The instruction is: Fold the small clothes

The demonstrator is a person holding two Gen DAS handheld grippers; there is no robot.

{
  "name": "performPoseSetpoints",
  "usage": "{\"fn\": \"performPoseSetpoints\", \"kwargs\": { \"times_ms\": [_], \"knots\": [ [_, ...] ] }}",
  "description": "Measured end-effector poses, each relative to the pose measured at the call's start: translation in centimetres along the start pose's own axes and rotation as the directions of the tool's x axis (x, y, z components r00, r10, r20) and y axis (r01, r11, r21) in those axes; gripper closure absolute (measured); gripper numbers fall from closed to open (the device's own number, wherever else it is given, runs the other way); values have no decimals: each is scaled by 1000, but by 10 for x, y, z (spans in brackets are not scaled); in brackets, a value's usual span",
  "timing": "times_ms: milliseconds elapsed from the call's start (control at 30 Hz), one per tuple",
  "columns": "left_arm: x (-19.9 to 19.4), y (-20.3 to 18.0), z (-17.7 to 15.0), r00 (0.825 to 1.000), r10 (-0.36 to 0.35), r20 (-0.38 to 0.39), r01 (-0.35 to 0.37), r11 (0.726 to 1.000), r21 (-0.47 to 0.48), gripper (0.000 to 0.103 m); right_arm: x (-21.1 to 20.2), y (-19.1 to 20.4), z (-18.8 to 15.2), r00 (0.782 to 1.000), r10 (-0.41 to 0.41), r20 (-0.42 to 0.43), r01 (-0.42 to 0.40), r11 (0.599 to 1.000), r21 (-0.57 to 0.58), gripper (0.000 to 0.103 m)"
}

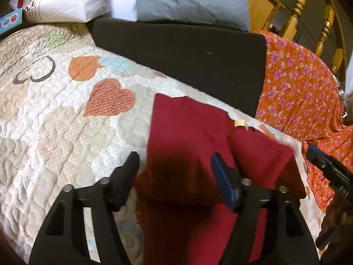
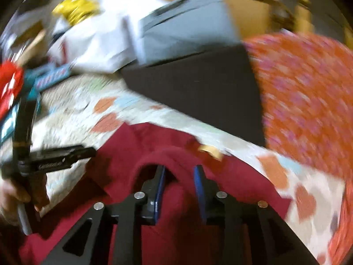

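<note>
**Inspector:** Dark red fabric garment: location?

**Assistant:** It lies on the cream quilted bedspread with heart patches, partly folded, one fold raised toward its right side. A small tan tag shows at its far edge.

**Inspector:** Go left to right.

**Assistant:** At the left, the white paper bag. Next, the left gripper, fingers spread wide above the garment's left part, nothing between them. Behind, a flat black rectangular board with a grey cushion beyond it.

**Inspector:** And the other?

**Assistant:** The right gripper has its blue-padded fingers fairly narrow, a hump of the garment rising between them. The view is blurred; contact cannot be told. At the far right, an orange flowered cloth.
</note>
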State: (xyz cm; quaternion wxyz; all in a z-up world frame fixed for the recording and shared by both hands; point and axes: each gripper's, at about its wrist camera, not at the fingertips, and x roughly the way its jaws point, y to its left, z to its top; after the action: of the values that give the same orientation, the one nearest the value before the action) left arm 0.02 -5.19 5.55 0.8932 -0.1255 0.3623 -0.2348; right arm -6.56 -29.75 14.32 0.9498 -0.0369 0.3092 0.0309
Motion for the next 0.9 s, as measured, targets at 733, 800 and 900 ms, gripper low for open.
{"fn": "performPoseSetpoints", "kwargs": {
  "times_ms": [733, 800, 900],
  "knots": [
    [-20, 3, 6, 998, -36, 51, 32, 996, 87, 35, 79, 1, -6, 957, 290, 11, -251, 810, 530, 68],
    [-12, 17, 9, 997, -79, 14, 79, 997, -6, 35, 88, 30, 13, 935, 354, -1, -316, 835, 450, 68],
    [-4, 23, 8, 995, -92, -26, 91, 995, -48, 35, 76, 48, 22, 914, 405, 5, -382, 859, 340, 68]
  ]
}}
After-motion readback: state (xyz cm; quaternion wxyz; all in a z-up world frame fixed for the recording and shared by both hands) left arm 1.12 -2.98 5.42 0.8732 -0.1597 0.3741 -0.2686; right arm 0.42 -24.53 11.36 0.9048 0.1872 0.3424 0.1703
